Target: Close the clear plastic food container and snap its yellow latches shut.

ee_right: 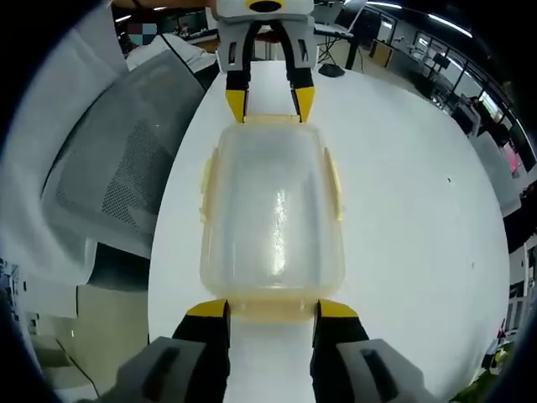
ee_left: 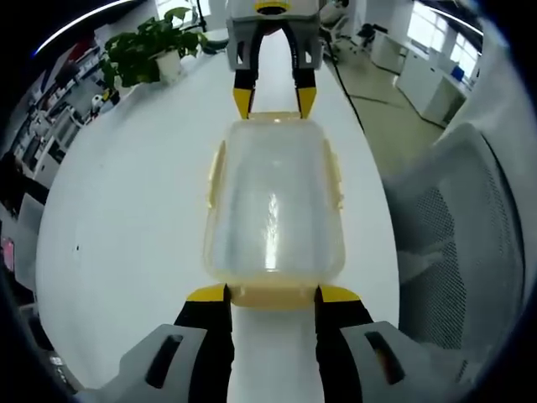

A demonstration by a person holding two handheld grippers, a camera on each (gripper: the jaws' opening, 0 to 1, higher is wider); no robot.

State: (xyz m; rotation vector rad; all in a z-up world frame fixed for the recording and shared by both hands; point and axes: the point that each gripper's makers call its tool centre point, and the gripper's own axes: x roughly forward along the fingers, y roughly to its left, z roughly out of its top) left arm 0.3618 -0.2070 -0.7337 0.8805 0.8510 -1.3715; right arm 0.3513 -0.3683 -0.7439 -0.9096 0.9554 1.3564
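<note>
the clear plastic food container (ee_left: 274,210) lies on the white worktop (ee_left: 134,210), lid already seated. the left hand-held gripper (ee_left: 272,295) stands at one short end, the right hand-held gripper (ee_right: 272,309) at the opposite end, each with jaws apart astride that end's yellow latch (ee_left: 272,295). the long-side latches (ee_left: 216,174) seem flared outward, so judged unsnapped; snapping remains.
</note>
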